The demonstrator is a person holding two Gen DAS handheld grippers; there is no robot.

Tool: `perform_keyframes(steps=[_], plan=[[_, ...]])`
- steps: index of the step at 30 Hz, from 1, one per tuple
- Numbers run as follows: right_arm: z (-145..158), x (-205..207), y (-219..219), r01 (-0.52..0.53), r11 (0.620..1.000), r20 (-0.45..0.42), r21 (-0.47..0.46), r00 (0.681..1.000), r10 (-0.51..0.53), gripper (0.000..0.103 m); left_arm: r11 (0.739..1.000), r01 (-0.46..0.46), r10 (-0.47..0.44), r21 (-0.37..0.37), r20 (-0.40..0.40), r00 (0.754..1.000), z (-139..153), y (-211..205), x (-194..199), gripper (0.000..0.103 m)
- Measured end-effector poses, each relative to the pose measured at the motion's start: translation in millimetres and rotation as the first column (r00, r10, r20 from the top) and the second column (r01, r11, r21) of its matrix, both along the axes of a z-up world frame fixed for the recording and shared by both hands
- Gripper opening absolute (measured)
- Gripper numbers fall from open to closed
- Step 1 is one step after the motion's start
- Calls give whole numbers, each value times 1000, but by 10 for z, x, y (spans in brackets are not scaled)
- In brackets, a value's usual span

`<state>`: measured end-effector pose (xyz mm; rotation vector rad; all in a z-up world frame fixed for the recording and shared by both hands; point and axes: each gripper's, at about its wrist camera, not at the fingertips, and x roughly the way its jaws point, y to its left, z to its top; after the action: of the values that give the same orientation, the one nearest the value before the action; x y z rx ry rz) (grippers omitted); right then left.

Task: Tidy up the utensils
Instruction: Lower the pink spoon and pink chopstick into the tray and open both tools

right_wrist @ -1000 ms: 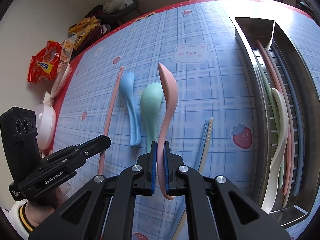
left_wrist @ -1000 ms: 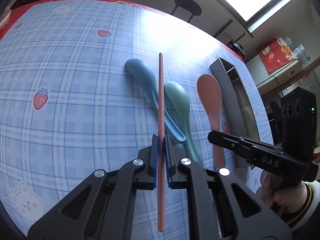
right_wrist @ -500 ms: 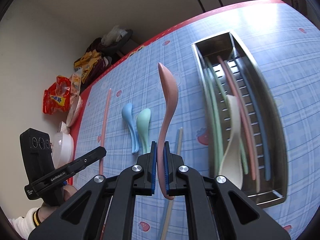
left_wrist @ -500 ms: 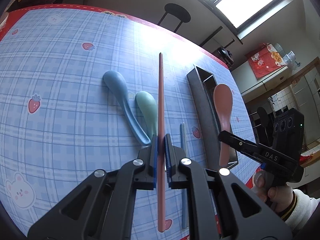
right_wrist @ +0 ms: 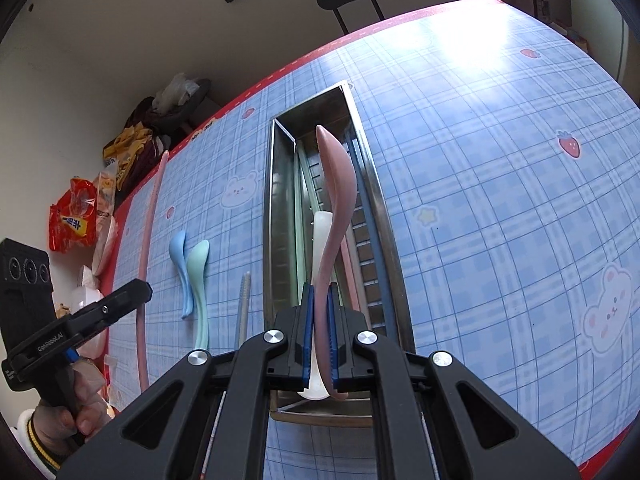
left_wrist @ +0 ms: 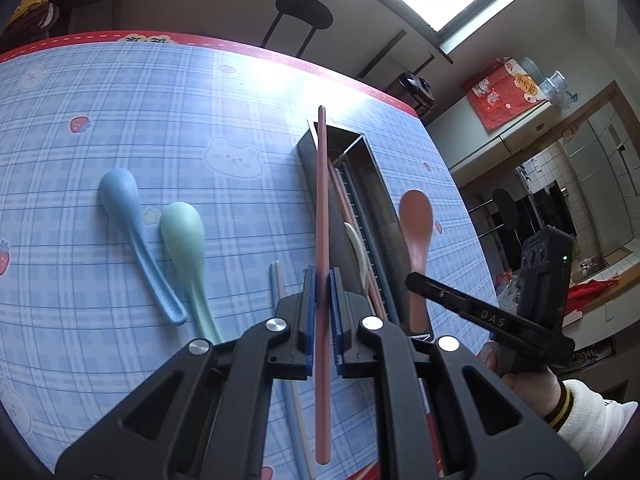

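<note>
Your left gripper [left_wrist: 322,280] has its fingers pinched tight on the pink chopstick [left_wrist: 321,208], which runs lengthwise above the near wall of the steel tray [left_wrist: 386,216]. Your right gripper [right_wrist: 320,292] has its fingers clamped on the handle of the pink spoon [right_wrist: 338,184], bowl forward, held over the tray's inside. The blue spoon [left_wrist: 120,200] and green spoon [left_wrist: 182,232] lie side by side on the tabletop [left_wrist: 160,120].

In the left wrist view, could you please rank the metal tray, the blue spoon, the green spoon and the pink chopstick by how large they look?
1. pink chopstick, longest, though held close to the camera, which inflates it
2. metal tray
3. blue spoon and green spoon: about alike, not ranked
</note>
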<state>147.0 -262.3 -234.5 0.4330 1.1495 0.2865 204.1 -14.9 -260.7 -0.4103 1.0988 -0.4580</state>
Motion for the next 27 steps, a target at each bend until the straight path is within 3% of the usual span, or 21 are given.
perform_keyframes(steps=[10, 22, 27], plan=[[-236, 14, 231, -42, 997, -66, -61, 997, 38, 7, 999, 42, -43, -9, -28, 999, -87, -481, 191, 11], [-268, 55, 110, -70, 992, -77, -101, 995, 63, 7, 990, -74, 52, -118, -176, 983, -441, -766, 656, 11], [-255, 54, 51, -97, 991, -77, -96, 993, 90, 7, 989, -81, 54, -123, -210, 976, -554, -928, 735, 11]])
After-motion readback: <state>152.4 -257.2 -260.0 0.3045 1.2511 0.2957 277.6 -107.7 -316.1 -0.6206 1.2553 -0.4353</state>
